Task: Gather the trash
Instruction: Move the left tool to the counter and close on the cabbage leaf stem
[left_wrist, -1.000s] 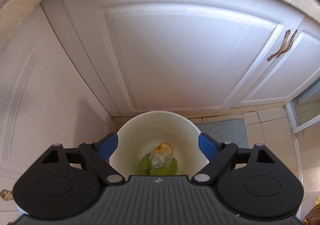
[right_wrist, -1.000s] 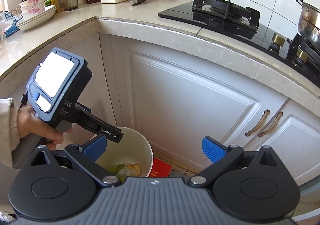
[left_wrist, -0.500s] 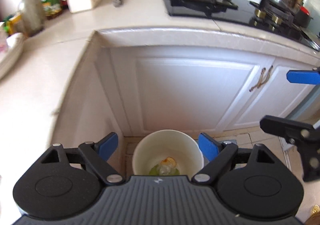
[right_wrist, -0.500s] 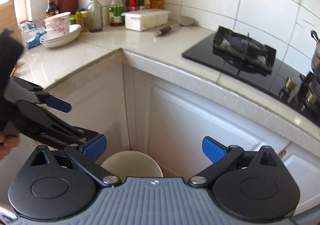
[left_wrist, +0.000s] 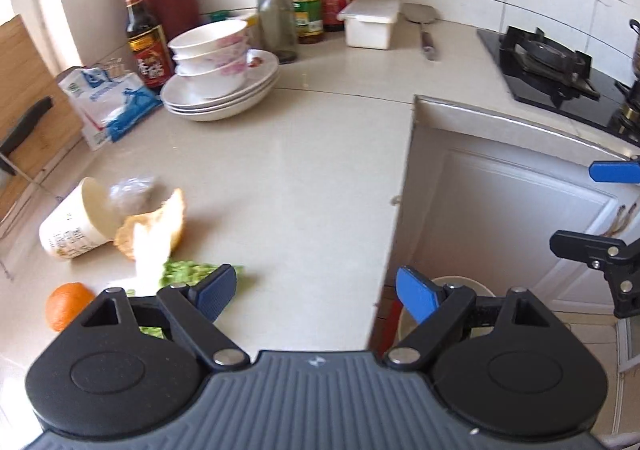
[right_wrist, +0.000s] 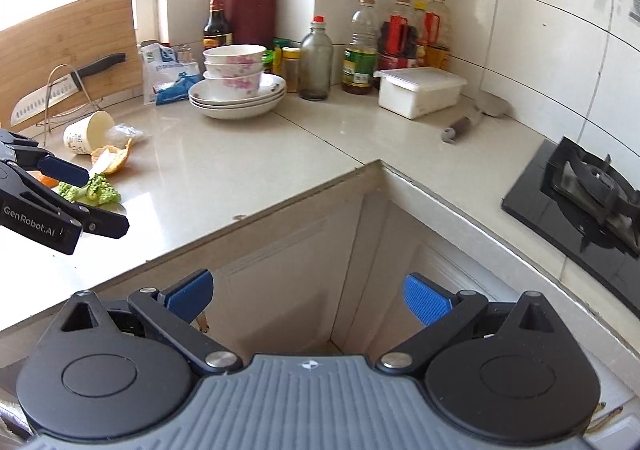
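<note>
Left tool (left_wrist: pixel 316 292): Your left tool is spread wide with nothing in it. You hold it just above the counter (left_wrist: pixel 312 169), near the front edge, so it can reach the trash.
Right tool (right_wrist: pixel 308 296): It is spread wide and empty too. You hold it out past the counter's inside corner, in front of the cupboard doors (right_wrist: pixel 288 270), out of the way.
Trash pile: The trash lies close together near the counter's left edge. A paper cup (left_wrist: pixel 76 226) lies tipped on its side. A peel (left_wrist: pixel 154 230) leans on it, and a crumpled clear wrap (left_wrist: pixel 130 191) sits just behind.
Green scraps (left_wrist: pixel 188 270): They lie nearest your left tool, just beside its left finger. I think they are the easy next pick.
Orange (left_wrist: pixel 66 304): It sits whole at the left edge. It may not be trash.
Bin (left_wrist: pixel 440 304): The white bin stands on the floor below the counter's edge, so you can drop trash straight down.
</note>
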`<state>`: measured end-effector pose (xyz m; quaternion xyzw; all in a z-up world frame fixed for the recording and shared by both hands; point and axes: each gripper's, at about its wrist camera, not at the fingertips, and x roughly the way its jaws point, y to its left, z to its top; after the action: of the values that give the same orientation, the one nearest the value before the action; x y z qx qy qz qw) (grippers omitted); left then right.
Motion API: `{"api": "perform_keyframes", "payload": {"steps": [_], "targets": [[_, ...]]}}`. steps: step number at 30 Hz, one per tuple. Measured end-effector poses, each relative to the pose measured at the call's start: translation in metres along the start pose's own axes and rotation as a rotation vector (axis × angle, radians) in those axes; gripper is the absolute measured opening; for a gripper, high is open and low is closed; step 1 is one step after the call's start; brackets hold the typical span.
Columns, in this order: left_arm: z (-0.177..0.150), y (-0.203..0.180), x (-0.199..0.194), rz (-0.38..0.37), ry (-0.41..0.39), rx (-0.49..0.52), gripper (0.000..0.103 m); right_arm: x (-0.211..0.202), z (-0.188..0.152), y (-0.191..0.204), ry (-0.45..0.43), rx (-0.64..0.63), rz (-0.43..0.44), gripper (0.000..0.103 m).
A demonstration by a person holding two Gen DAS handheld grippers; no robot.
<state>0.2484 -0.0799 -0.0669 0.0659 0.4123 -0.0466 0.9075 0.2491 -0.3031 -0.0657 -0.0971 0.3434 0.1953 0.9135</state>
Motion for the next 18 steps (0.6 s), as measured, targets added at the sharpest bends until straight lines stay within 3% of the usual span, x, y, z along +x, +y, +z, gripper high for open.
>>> {"api": "perform_keyframes", "payload": {"steps": [8, 12, 18], "targets": [[-0.001, 0.080, 0.010, 0.118, -0.005, -0.103, 0.084, 0.027, 0.027, 0.037, 0.008, -0.058, 0.058, 0.103], [0.000, 0.112, 0.023, 0.115, 0.003, -0.165, 0.066, 0.038, 0.033, 0.048, 0.027, -0.066, 0.064, 0.103], [-0.007, 0.133, 0.043, 0.077, 0.041, -0.192, 0.057, 0.050, 0.037, 0.057, 0.051, -0.069, 0.056, 0.103]]}}
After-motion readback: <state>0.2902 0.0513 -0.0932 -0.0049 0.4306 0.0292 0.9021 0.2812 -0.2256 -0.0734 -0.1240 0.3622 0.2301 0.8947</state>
